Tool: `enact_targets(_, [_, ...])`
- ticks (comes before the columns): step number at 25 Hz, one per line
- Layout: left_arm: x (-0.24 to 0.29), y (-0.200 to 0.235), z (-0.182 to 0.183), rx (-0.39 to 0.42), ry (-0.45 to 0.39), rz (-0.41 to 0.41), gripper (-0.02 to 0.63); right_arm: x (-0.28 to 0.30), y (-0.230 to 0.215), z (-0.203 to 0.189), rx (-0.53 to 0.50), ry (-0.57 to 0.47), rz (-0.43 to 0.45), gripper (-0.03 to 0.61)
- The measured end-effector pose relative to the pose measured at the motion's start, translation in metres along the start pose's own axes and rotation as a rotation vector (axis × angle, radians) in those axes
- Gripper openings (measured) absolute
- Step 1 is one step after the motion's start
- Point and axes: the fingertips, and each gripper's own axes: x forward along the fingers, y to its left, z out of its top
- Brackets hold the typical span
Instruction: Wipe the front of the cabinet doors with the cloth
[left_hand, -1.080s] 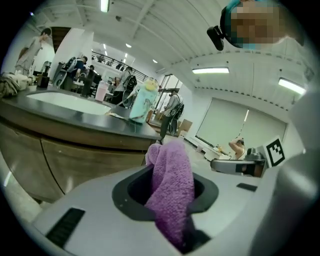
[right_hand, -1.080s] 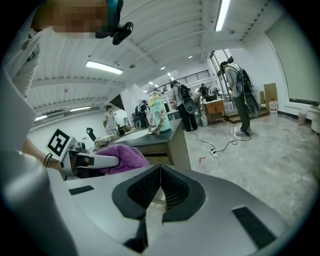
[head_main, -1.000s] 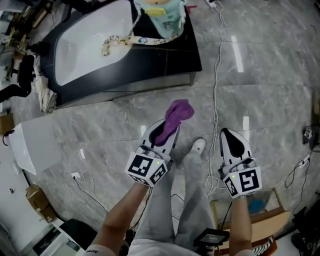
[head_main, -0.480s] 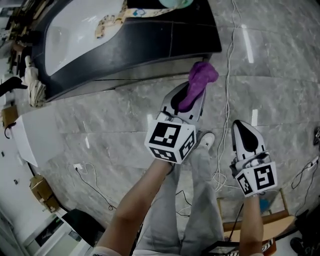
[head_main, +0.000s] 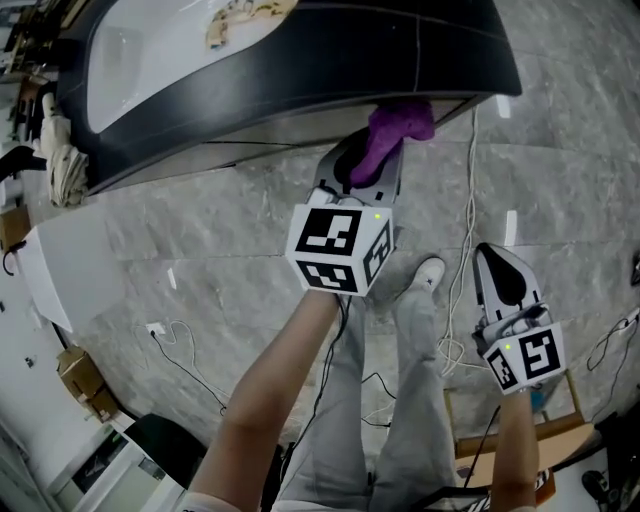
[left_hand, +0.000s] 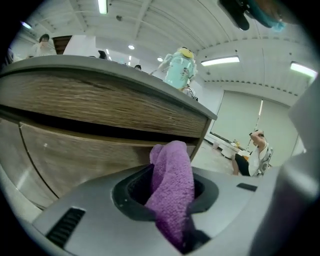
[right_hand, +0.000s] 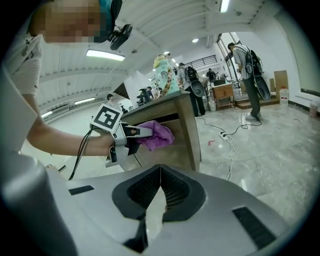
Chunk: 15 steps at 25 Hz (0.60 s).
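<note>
While the person stands over the cabinet (left_hand: 75, 155), the left gripper (head_main: 362, 172) reaches forward toward its wooden door front. Its jaws are clamped tight on a purple cloth (left_hand: 172, 190), and a bunched wad of the fabric sticks out past the tips.

The cloth sits just under the overhanging dark countertop (head_main: 330, 60), near the cabinet's corner on the person's right. It looks pressed against the door or a hair short of it; no view settles which.

The right gripper (head_main: 500, 282) hangs low at the person's side, well apart from the cabinet. Its jaws are closed together with nothing between them.

The wiping stroke appears to be only starting, with almost the whole door front left to cover. The next move likely calls for pushing the wad firmly onto the wood, then sweeping it away from the corner, across the door toward the person's left, in level passes, with the grip kept firm so the cloth does not slip free.
</note>
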Motion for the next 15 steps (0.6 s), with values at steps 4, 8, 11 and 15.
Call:
enact_targets(4, [-0.020,0.039,0.000,-0.010,-0.011,0.013,0.100,0.015,0.026,-0.007,0.001,0.026,-0.015,0.026])
enact_targets(8, [-0.037,0.077,-0.002,-0.003,-0.011,0.017,0.100,0.041,0.055,-0.002,0.000,0.022,-0.019,0.026])
enact_targets(11, [-0.050,0.100,-0.005,-0.008,-0.004,0.023,0.101,0.059,0.075,0.004,0.001,0.011,-0.013,0.026])
enact_targets(15, [-0.073,0.144,-0.002,-0.006,-0.004,0.057,0.100,0.087,0.102,0.015,-0.017,-0.002,0.000,0.026])
